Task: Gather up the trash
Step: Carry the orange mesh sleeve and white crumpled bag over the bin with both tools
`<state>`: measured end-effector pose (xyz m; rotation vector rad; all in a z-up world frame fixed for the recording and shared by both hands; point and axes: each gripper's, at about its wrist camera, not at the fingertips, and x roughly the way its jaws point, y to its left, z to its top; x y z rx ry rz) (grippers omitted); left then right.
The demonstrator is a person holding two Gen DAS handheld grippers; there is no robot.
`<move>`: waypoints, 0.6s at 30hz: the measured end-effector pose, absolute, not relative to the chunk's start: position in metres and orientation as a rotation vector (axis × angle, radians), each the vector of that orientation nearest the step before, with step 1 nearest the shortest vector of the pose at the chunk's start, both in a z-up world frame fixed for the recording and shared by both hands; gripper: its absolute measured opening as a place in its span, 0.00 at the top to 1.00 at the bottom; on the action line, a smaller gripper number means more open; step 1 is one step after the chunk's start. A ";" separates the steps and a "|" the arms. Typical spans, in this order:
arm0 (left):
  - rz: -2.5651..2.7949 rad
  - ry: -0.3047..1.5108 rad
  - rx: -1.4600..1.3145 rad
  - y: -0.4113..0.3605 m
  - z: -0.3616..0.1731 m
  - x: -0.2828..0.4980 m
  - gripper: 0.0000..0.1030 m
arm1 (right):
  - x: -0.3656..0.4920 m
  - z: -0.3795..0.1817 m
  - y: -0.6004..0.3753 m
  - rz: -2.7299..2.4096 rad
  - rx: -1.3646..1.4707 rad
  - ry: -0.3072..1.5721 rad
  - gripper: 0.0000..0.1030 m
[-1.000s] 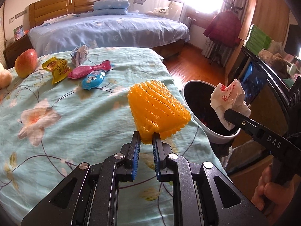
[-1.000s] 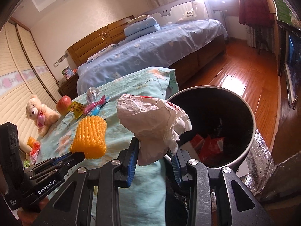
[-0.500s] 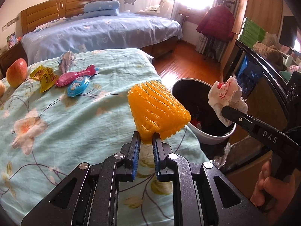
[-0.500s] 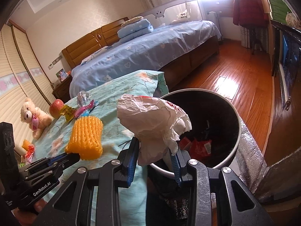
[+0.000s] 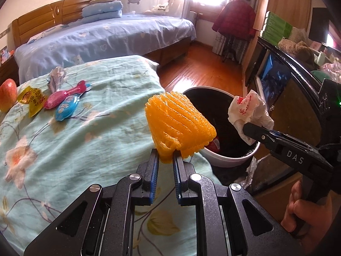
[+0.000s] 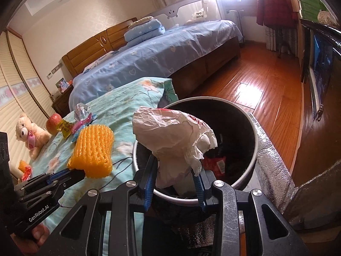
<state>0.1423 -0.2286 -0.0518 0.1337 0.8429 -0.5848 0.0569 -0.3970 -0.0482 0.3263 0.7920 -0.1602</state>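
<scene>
Both tilted downward, the left gripper (image 5: 165,160) pinches orange foam netting (image 5: 179,123) while the right gripper (image 6: 174,170) clamps crumpled paper (image 6: 170,132) above the bin (image 6: 253,149).

left gripper (image 5: 165,160) was matte black plastic with speckled finish, two slim fingers lined with blue ribbed pads (image 5: 155,177). round silver screws sat on the linkage arms, triangular cutouts in the frame. its side, in the right wrist view, carried white "genrobot.ai" lettering. right gripper (image 6: 174,176) was the same build: black body, blue pads, silver screws; white "das" printed on its side. bare fingers wrapped each black handle, no sleeve visible.
</scene>
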 end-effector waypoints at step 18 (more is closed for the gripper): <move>-0.648 0.848 0.194 -0.272 -0.051 0.152 0.88 | 0.066 -0.054 -0.426 -0.206 0.316 0.822 0.68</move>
